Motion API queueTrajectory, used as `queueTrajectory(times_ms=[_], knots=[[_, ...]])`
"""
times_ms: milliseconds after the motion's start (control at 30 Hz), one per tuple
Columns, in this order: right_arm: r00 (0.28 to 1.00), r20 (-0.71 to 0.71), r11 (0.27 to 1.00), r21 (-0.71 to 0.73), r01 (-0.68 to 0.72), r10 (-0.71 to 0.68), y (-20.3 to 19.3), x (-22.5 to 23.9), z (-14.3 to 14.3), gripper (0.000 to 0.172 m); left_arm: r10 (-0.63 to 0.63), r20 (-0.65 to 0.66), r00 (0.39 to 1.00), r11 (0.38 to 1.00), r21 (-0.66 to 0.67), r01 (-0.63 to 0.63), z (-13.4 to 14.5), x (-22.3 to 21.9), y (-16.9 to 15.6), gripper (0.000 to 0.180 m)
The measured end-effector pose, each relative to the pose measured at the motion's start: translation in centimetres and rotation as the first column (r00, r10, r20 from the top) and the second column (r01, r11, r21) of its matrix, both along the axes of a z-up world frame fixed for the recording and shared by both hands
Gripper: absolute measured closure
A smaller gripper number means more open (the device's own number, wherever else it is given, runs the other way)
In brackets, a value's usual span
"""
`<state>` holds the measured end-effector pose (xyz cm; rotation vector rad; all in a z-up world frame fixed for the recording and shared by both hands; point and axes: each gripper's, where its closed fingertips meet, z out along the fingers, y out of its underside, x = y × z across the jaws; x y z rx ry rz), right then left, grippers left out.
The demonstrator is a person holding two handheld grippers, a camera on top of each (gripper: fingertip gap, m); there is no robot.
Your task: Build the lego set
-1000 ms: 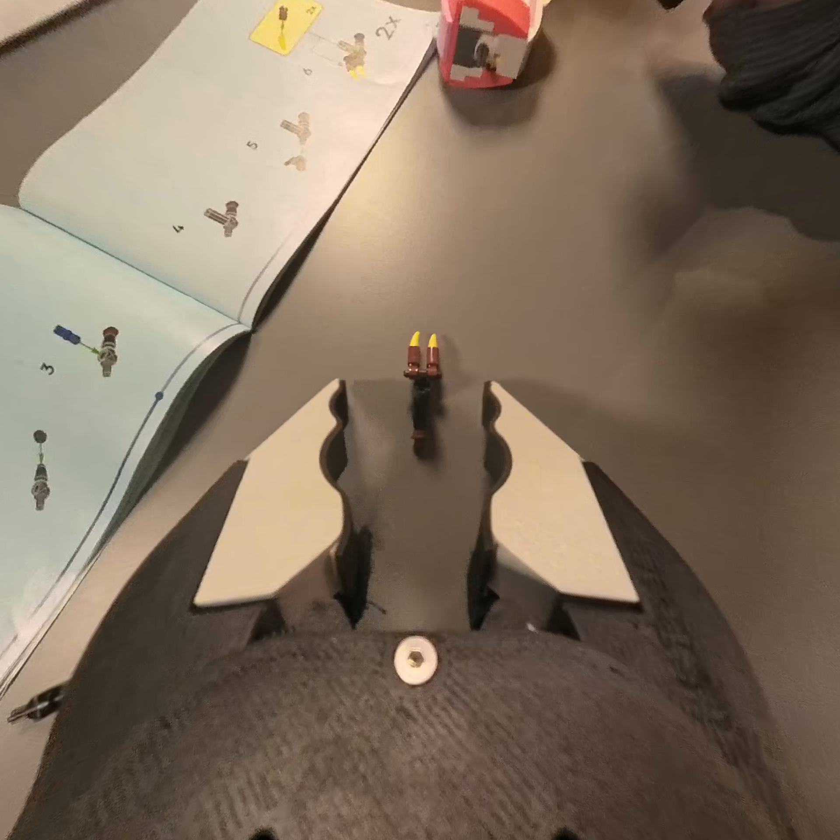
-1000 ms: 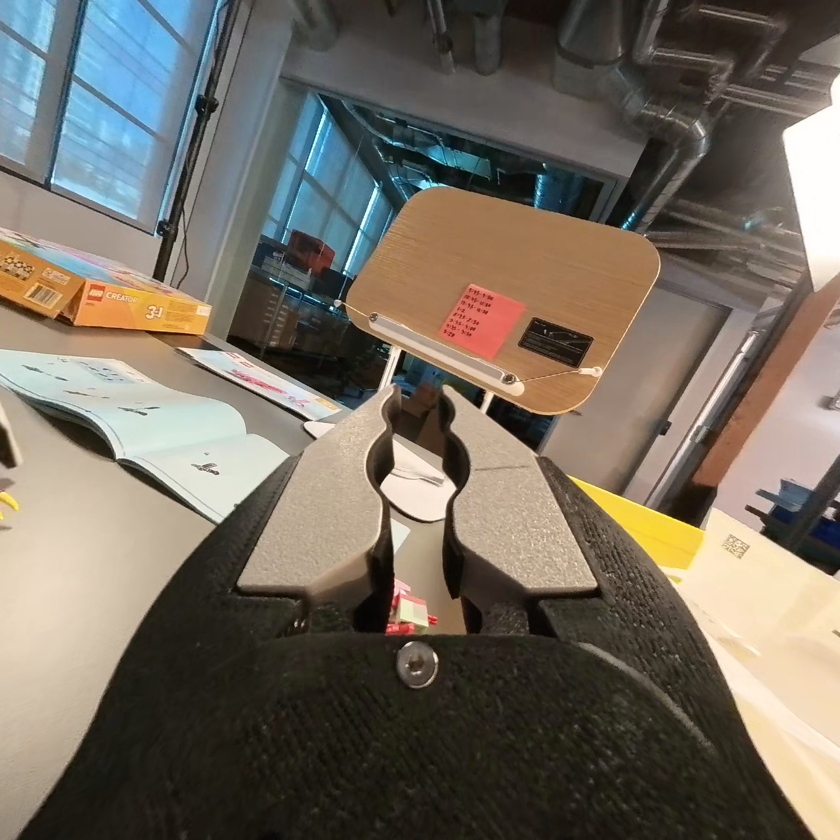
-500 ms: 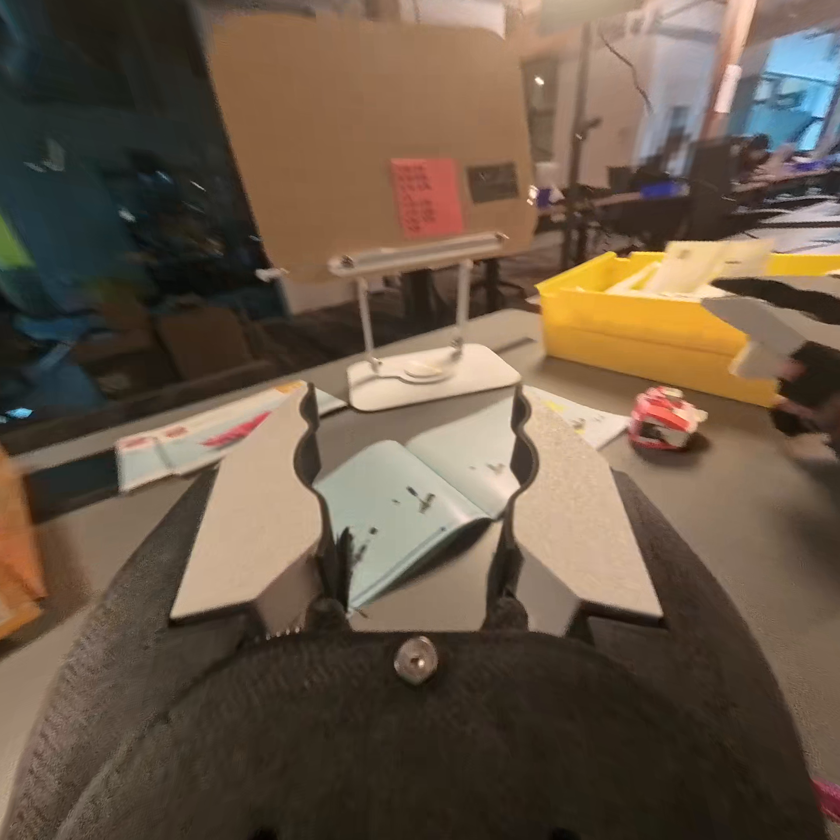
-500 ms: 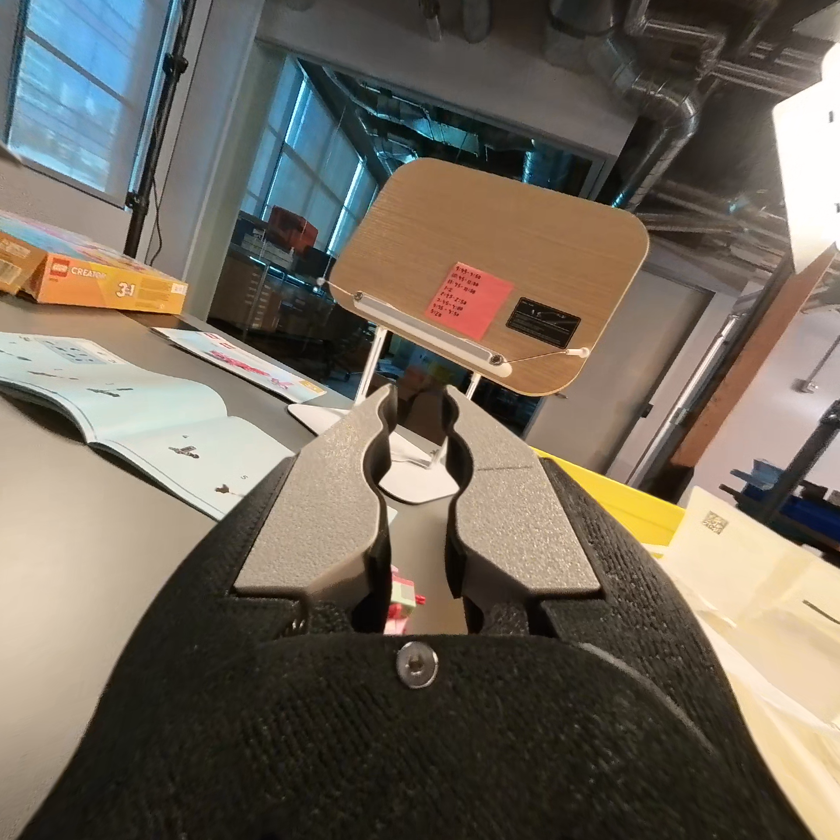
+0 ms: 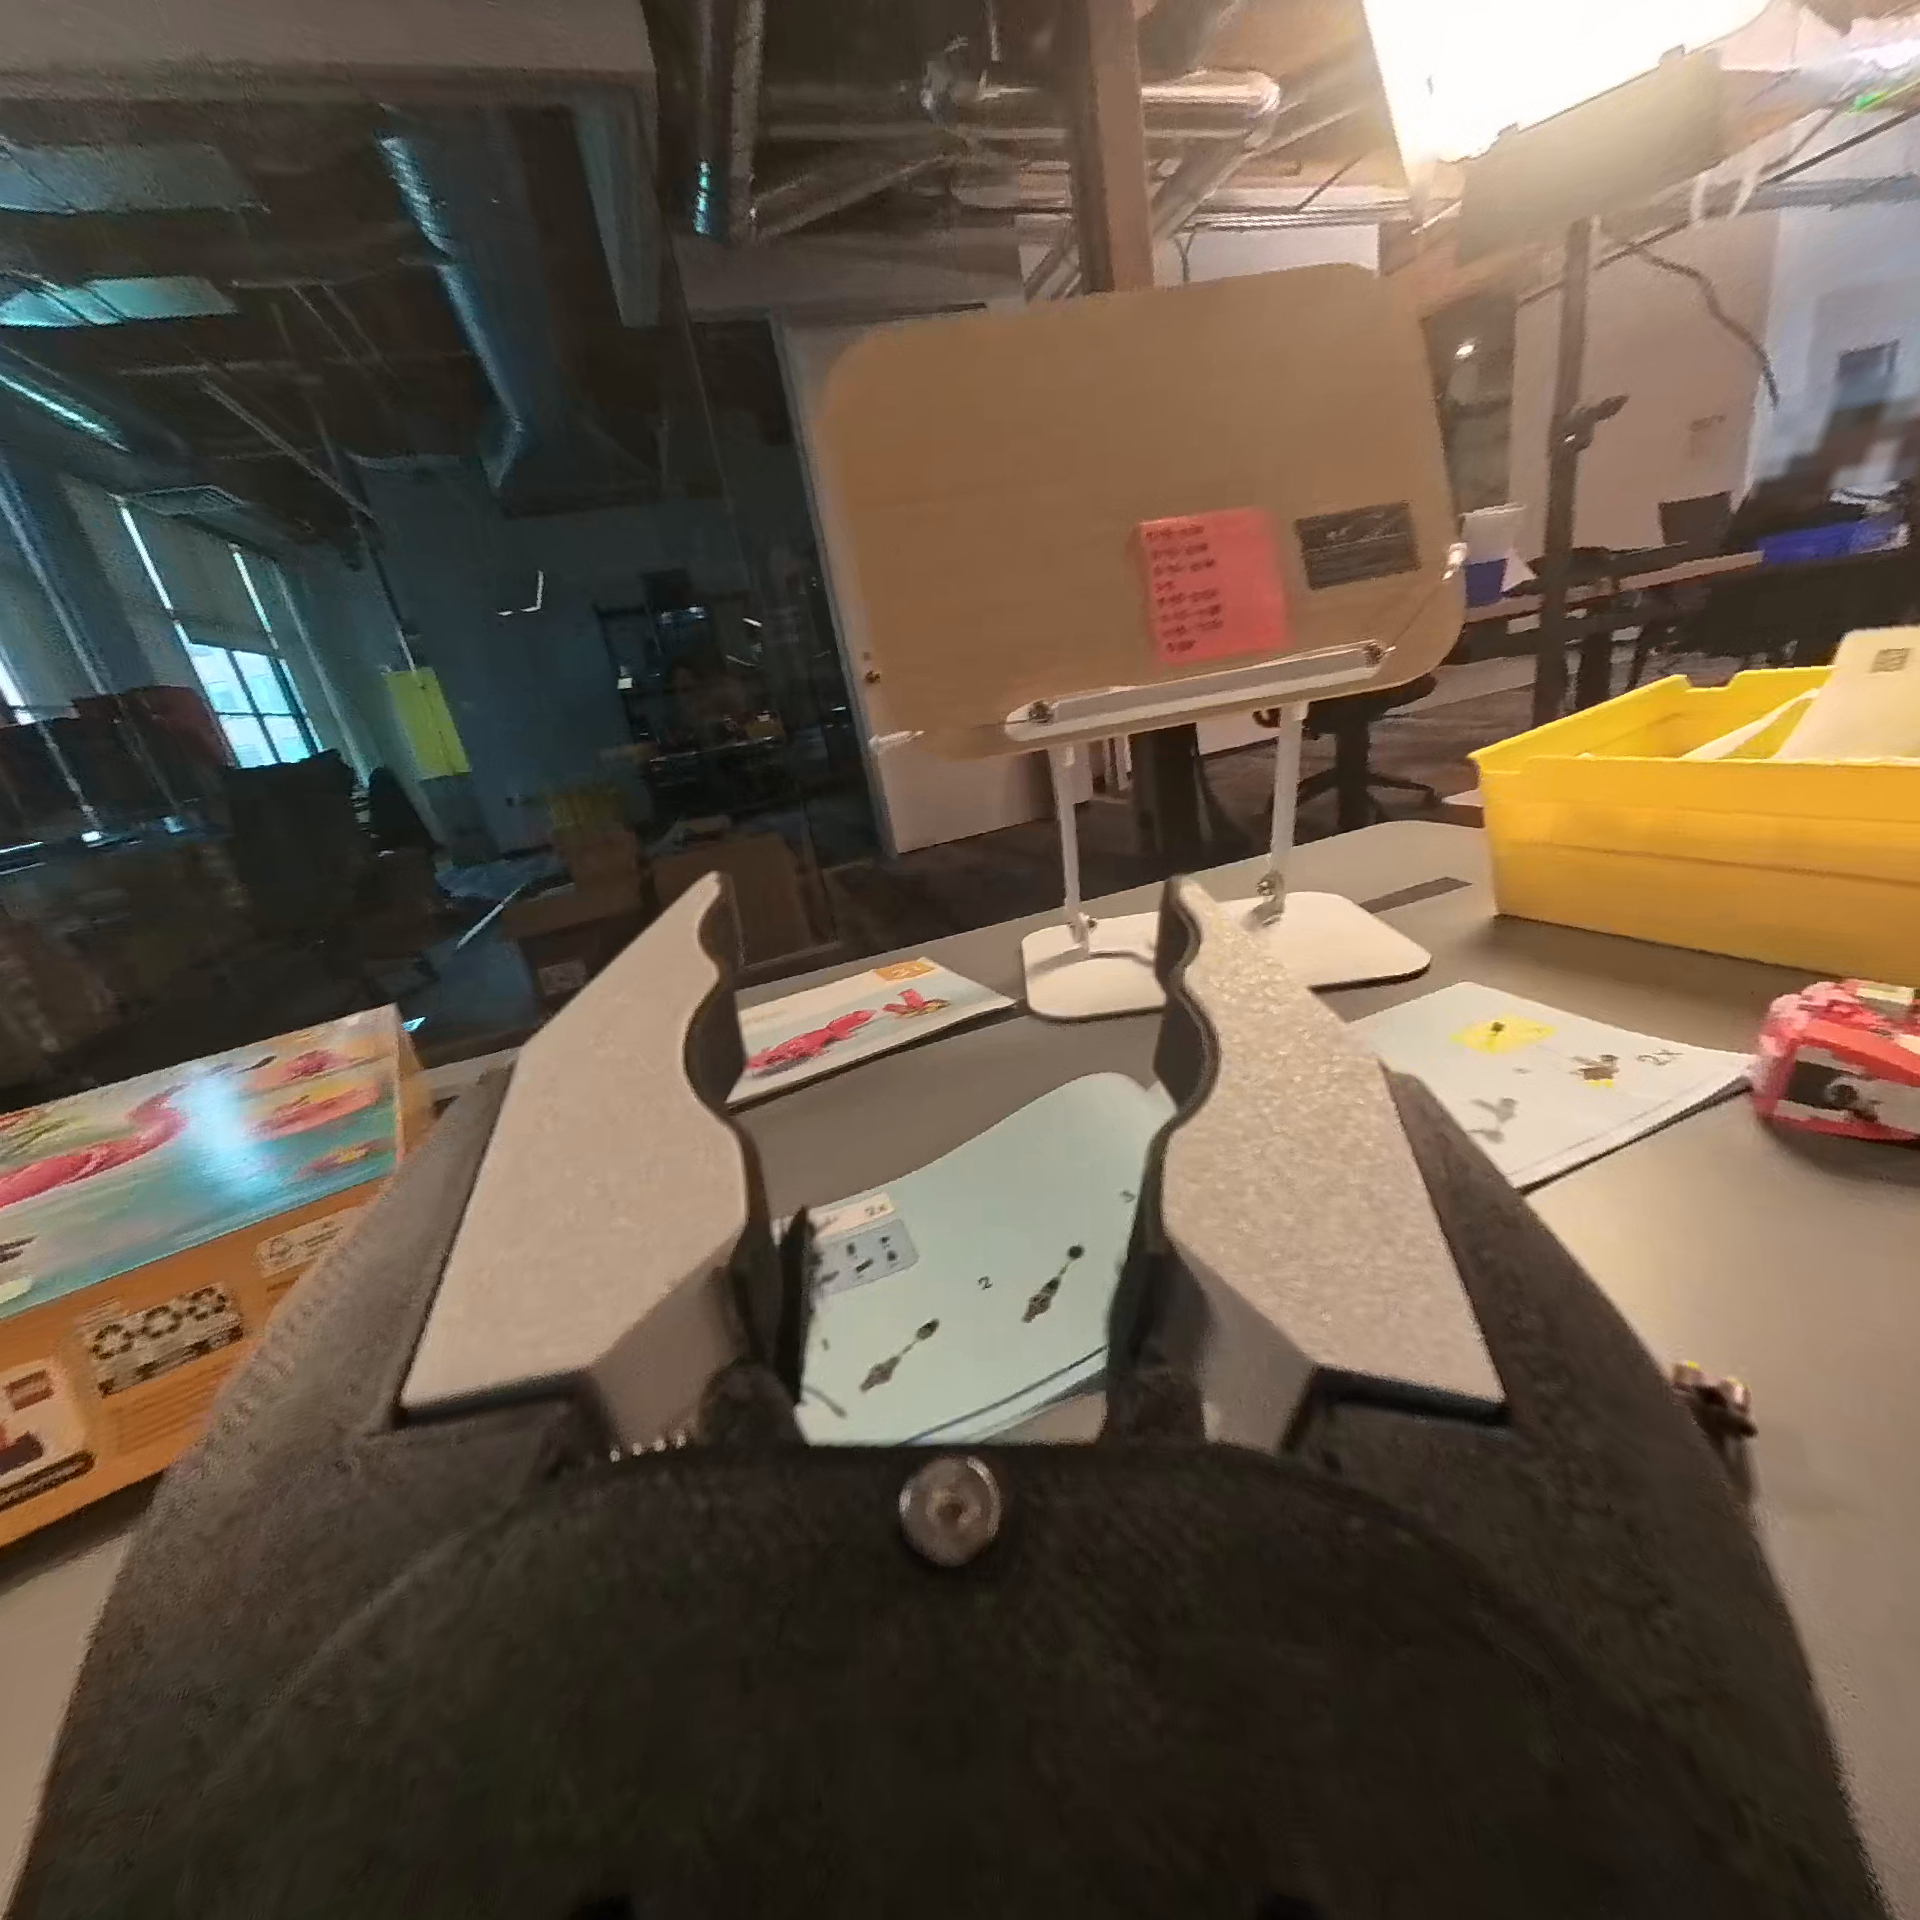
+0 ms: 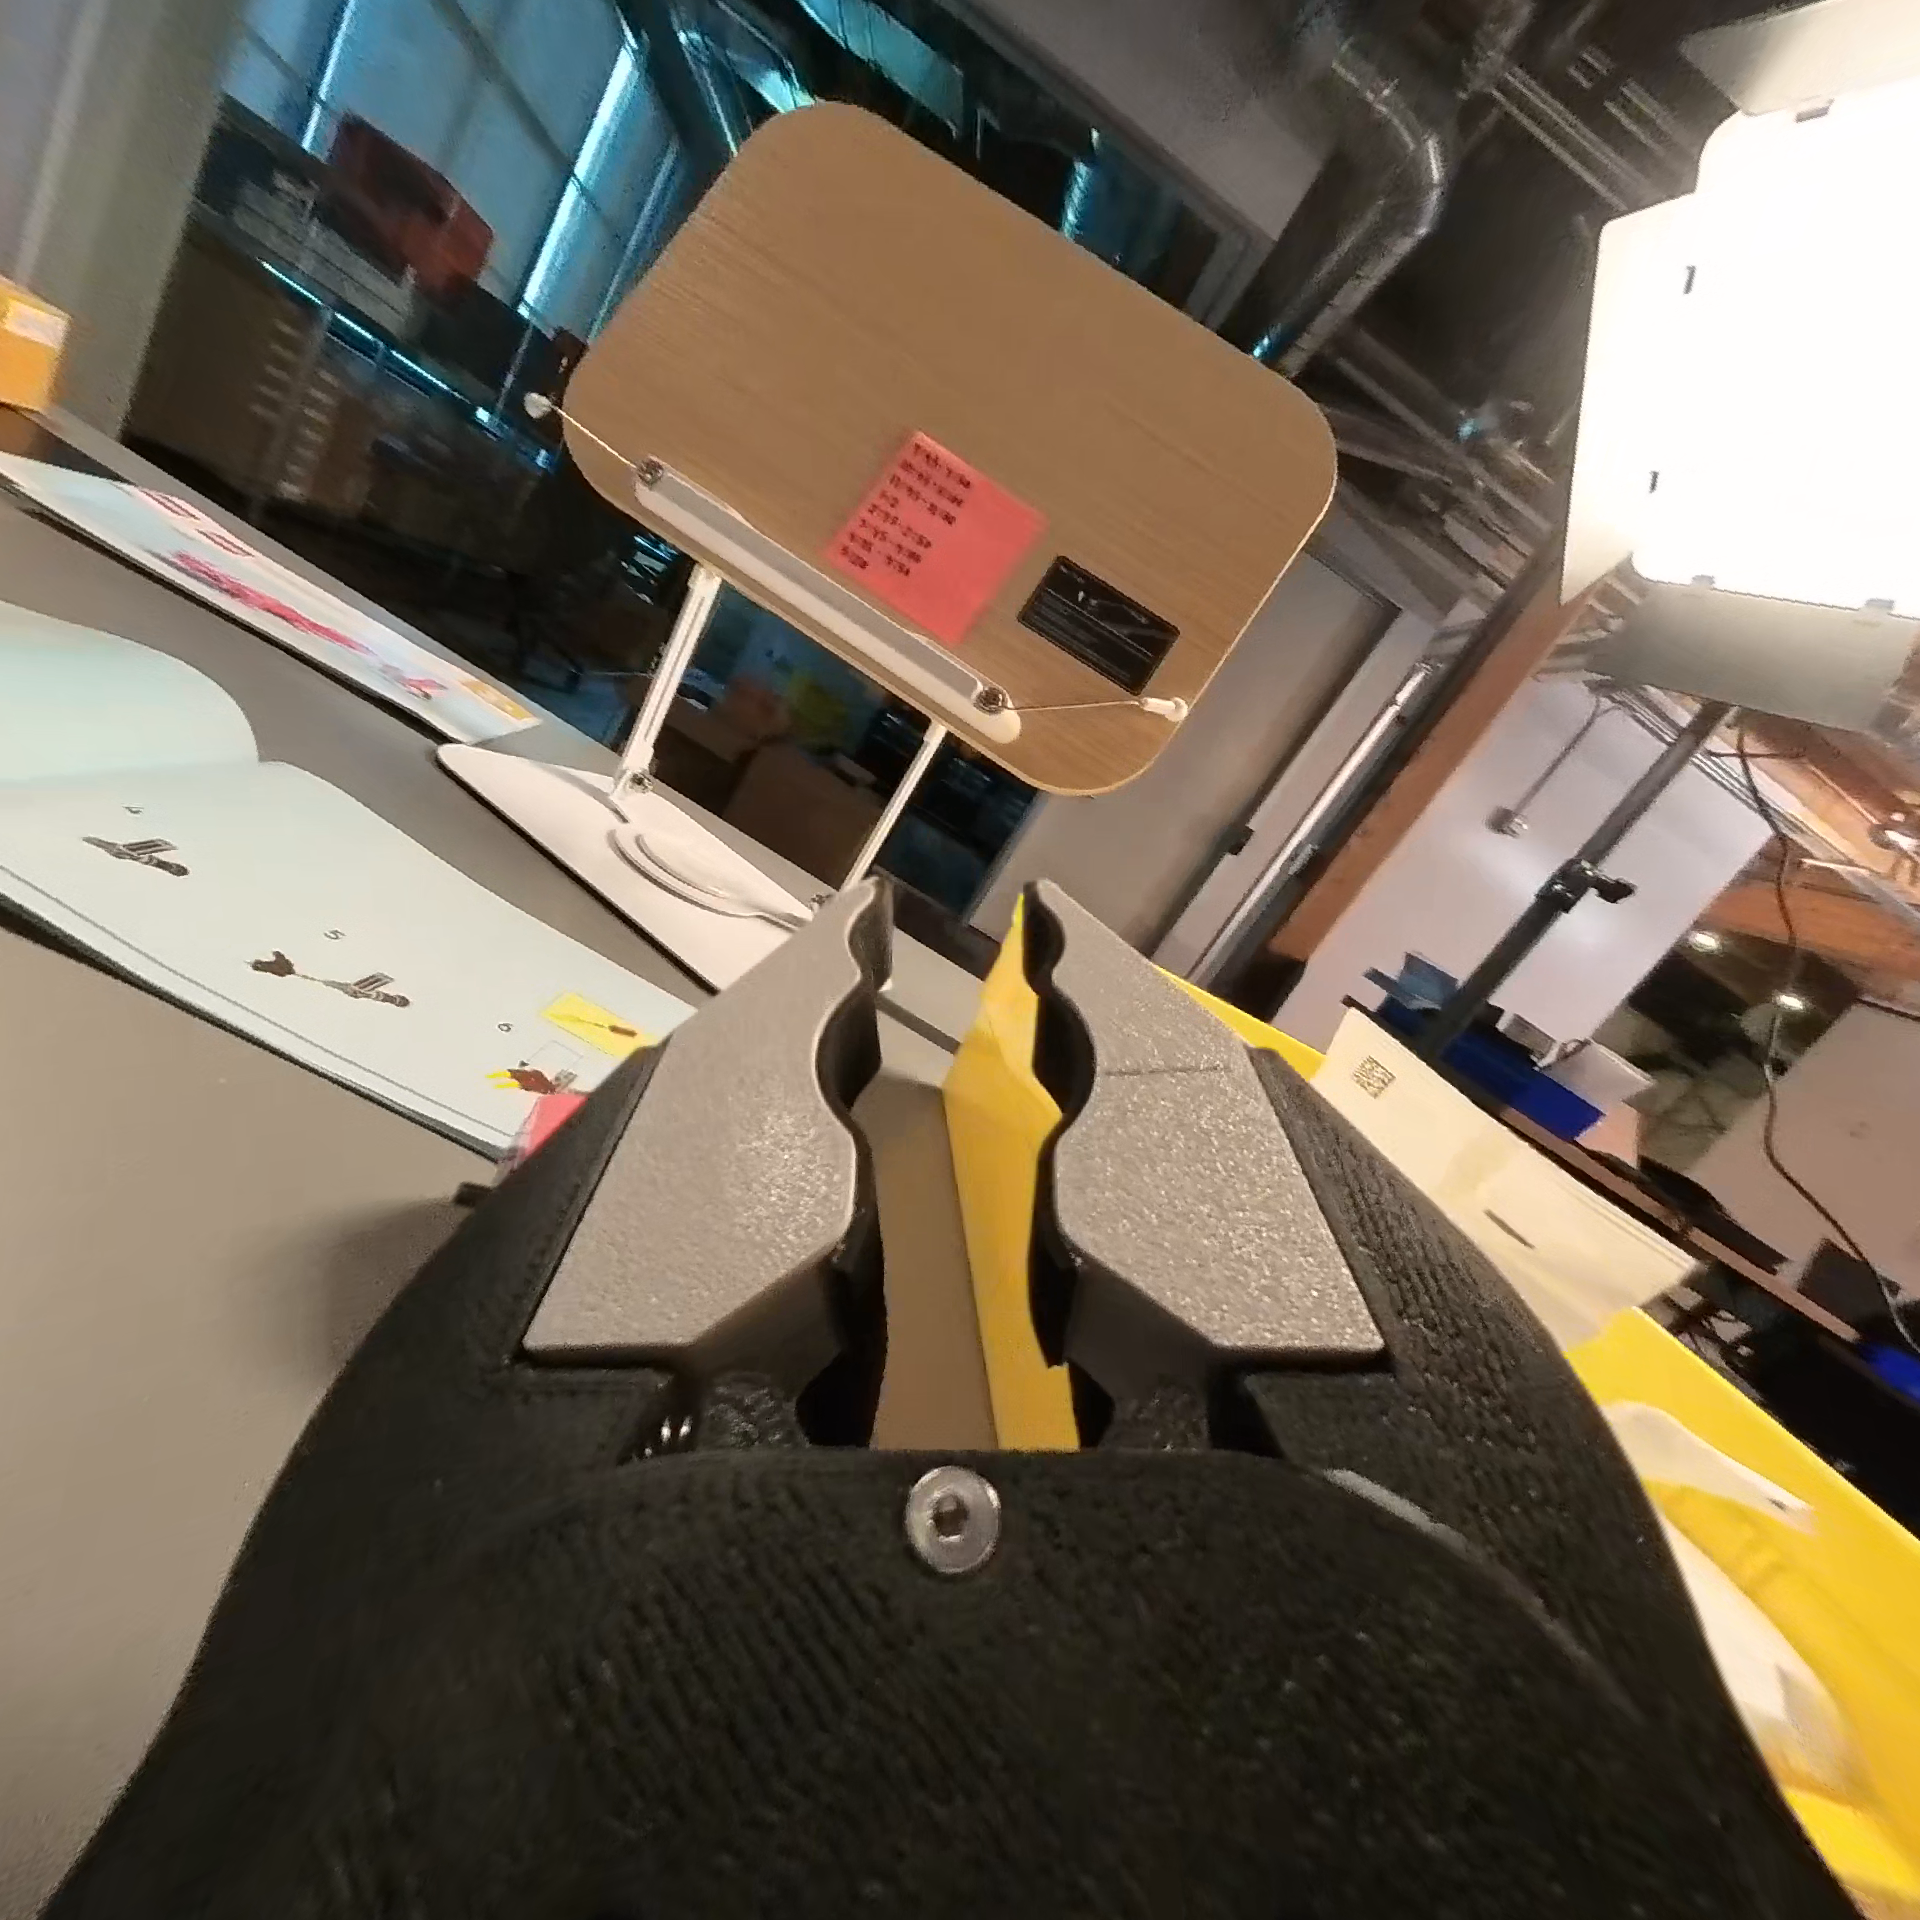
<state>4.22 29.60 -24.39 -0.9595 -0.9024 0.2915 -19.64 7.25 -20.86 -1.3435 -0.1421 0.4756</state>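
We see left gripper (image 5: 940,914) spread, bare, above open instruction booklet (image 5: 997,1236) on bench (image 5: 1714,1299). Right gripper (image 6: 956,914) slightly parted, bare, beside yellow bin (image 6: 1013,1195) holding white paper packets (image 6: 1475,1174).

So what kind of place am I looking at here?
Probably an open-plan workshop or lab: exposed ceiling ducts, a grey worktable with an open building-toy instruction booklet, a yellow parts bin, and more desks behind.

Left gripper (image 5: 940,914) lifted off the small piece (fingers spread).
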Motion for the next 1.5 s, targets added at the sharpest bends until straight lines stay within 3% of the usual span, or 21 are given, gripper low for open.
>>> queueTrajectory(times_ms=[267,567,867,1133,1500], knots=[[1.0,-0.001,1.0,-0.03,0.009,-0.009,0.2,0.4,-0.3,0.148,0.077,-0.016,0.997,0.997,0.01,-0.077,-0.6,-0.8,-1.9,0.095],[0.999,-0.036,0.999,-0.014,-0.039,0.038,-0.6,0.3,0.3,0.15,0.112,-0.05,0.993,0.994,0.028,-0.11,-1.3,2.0,-4.5,0.098],[0.992,-0.099,0.995,-0.041,-0.088,0.084,-0.4,0.2,0.9,0.153,0.18,0.012,0.984,0.983,0.04,-0.18,-2.0,0.3,-5.8,0.1],[0.988,-0.099,0.992,-0.032,-0.119,0.115,-0.4,-1.2,1.0,0.155,0.158,-0.02,0.987,0.986,0.053,-0.156,-1.5,1.0,-5.7,0.103],[0.968,-0.053,0.969,0.003,-0.247,0.247,-2.3,-4.0,0.7,0.158,0.08,-0.092,0.992,0.997,0.025,-0.078,-1.3,3.0,-4.9,0.128]])
